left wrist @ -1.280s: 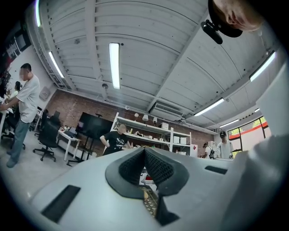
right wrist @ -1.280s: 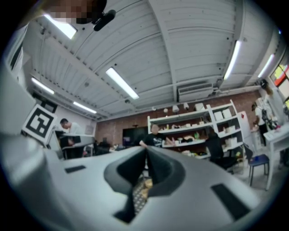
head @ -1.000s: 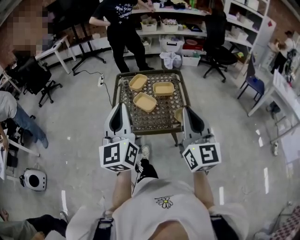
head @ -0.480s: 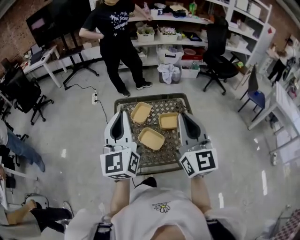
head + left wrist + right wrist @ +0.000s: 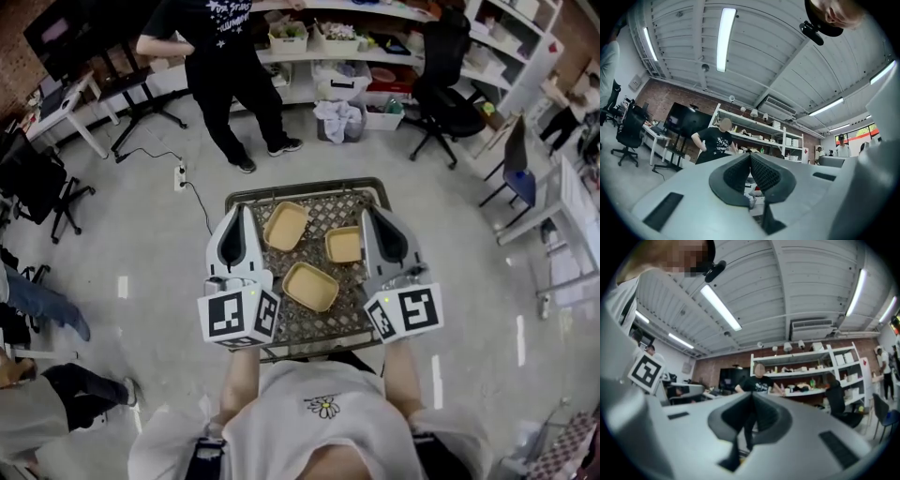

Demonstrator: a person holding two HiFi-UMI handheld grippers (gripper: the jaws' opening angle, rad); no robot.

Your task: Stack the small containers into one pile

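The left tool point(image 5: 235, 214) and right tool point(image 5: 374, 216) are both closed, empty. Between them, three containers point(image 5: 310, 286) sit on the counter point(image 5: 281, 192), seemingly unstacked.

A person in black point(image 5: 223, 66) stands by shelves point(image 5: 375, 58), near a black office chair point(image 5: 446, 101).

The left claw point(image 5: 235, 214) and the right claw point(image 5: 374, 216) are held side by side ahead of the torso, pointing forward and roughly level. Each has its jaws pressed together on nothing. The left forearm point(image 5: 239, 375) and right forearm point(image 5: 401, 370) reach straight out.
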